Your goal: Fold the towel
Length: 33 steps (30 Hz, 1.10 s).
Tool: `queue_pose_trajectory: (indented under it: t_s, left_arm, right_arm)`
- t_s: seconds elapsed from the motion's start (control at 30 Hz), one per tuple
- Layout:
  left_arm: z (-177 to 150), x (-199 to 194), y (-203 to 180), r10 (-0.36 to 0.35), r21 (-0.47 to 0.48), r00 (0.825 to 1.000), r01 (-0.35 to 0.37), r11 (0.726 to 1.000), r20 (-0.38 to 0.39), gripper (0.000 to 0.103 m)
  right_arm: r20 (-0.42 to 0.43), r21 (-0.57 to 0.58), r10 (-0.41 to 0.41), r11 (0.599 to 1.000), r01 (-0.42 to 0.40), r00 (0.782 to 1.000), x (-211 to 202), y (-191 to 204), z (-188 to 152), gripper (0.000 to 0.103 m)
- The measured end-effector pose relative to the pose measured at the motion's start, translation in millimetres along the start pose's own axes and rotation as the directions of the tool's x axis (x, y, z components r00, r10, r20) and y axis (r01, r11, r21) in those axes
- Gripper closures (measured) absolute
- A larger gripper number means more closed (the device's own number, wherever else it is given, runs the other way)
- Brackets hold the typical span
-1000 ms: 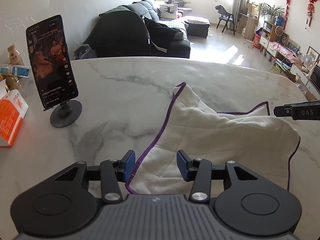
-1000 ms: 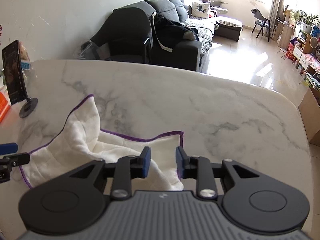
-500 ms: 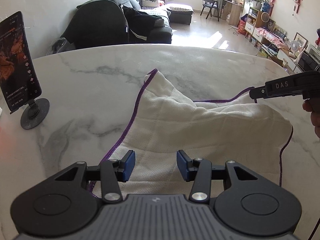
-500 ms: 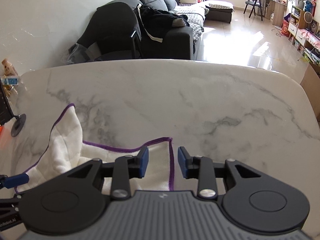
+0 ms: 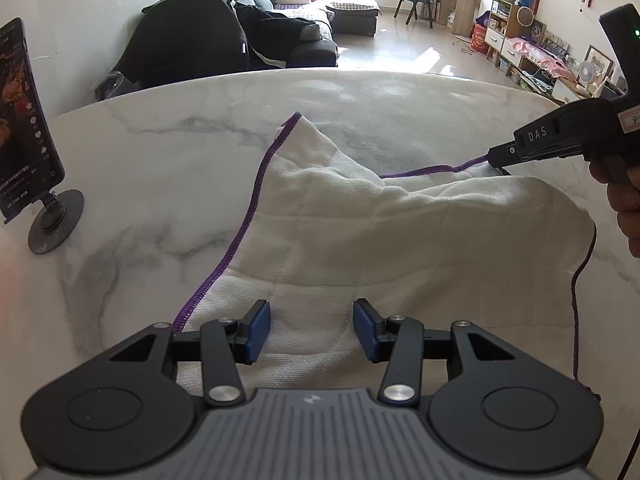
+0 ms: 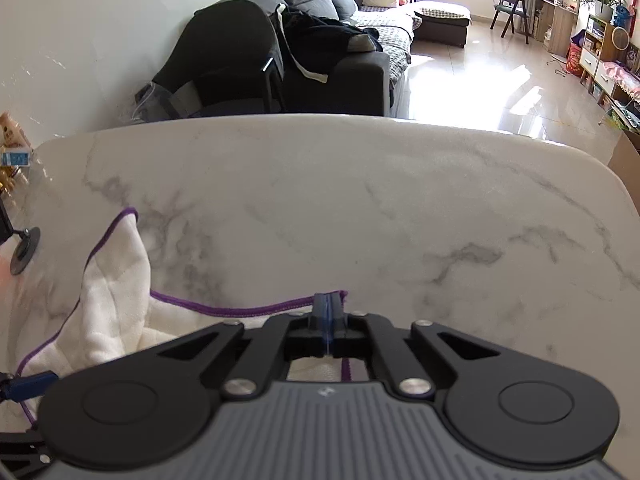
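A white towel (image 5: pixel 360 240) with purple trim lies rumpled on the marble table (image 5: pixel 160 160). My left gripper (image 5: pixel 311 330) is open, its blue pads above the towel's near left part. My right gripper (image 6: pixel 328 310) is shut on the towel's far right corner at the purple edge; the towel also shows in the right wrist view (image 6: pixel 108 320). In the left wrist view the right gripper (image 5: pixel 496 158) reaches in from the right and pinches that corner. One far corner of the towel sticks up toward the table's middle.
A phone on a round stand (image 5: pixel 24 128) is at the table's left. The stand's base shows in the right wrist view (image 6: pixel 24 250). Small boxes (image 6: pixel 12 152) sit at the far left edge. A dark sofa (image 6: pixel 300 52) stands beyond the table.
My right gripper moved onto the towel's far right corner and shut on it. My left gripper shifted right over the towel and stayed open.
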<state>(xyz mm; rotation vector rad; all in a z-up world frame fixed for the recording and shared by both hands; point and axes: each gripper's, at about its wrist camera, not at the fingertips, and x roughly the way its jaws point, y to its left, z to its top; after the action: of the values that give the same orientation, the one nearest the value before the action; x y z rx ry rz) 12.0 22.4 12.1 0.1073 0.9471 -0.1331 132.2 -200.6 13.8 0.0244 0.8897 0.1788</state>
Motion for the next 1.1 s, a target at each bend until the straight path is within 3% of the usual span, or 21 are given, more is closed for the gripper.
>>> queue_pose_trajectory:
  t_s: [0.23, 0.33, 0.43, 0.7, 0.87, 1.0, 1.1]
  left_arm:
    - [1.8, 0.3, -6.6, -0.018, 0.020, 1.000, 0.018, 1.000, -0.004, 0.056]
    - [2.4, 1.3, -6.0, -0.021, 0.018, 1.000, 0.021, 1.000, -0.005, 0.056]
    - [2.6, 1.8, -5.3, -0.023, 0.017, 1.000, 0.024, 1.000, -0.004, 0.056]
    - [2.3, 1.6, -5.8, -0.024, 0.018, 1.000, 0.024, 1.000, -0.002, 0.056]
    - [2.3, 1.6, -5.9, -0.024, 0.017, 1.000, 0.024, 1.000, -0.001, 0.055]
    - [2.3, 1.6, -6.5, -0.023, 0.017, 1.000, 0.023, 1.000, 0.000, 0.055]
    - [1.9, 1.7, -6.8, -0.020, 0.014, 1.000, 0.020, 1.000, 0.002, 0.055]
  right_arm:
    - [0.048, 0.005, -0.048, 0.999, 0.047, 0.998, -11.4, -10.3, 11.1, 0.102]
    - [0.016, 0.000, -0.017, 1.000, 0.017, 1.000, -9.9, -11.4, 13.6, 0.094]
    - [-0.009, 0.021, 0.004, 1.000, -0.004, 1.000, -5.2, -11.8, 12.2, 0.074]
    - [-0.041, 0.047, 0.029, 0.999, -0.027, 0.999, 6.5, -10.7, 12.0, 0.063]
    - [-0.066, 0.026, 0.055, 0.998, -0.053, 0.996, 11.6, -3.1, 9.1, 0.064]
    - [-0.061, -0.045, 0.030, 0.998, -0.033, 0.998, 11.3, 7.9, 3.5, 0.066]
    - [-0.050, -0.119, -0.006, 0.993, 0.000, 0.999, 9.4, 16.8, -0.2, 0.091]
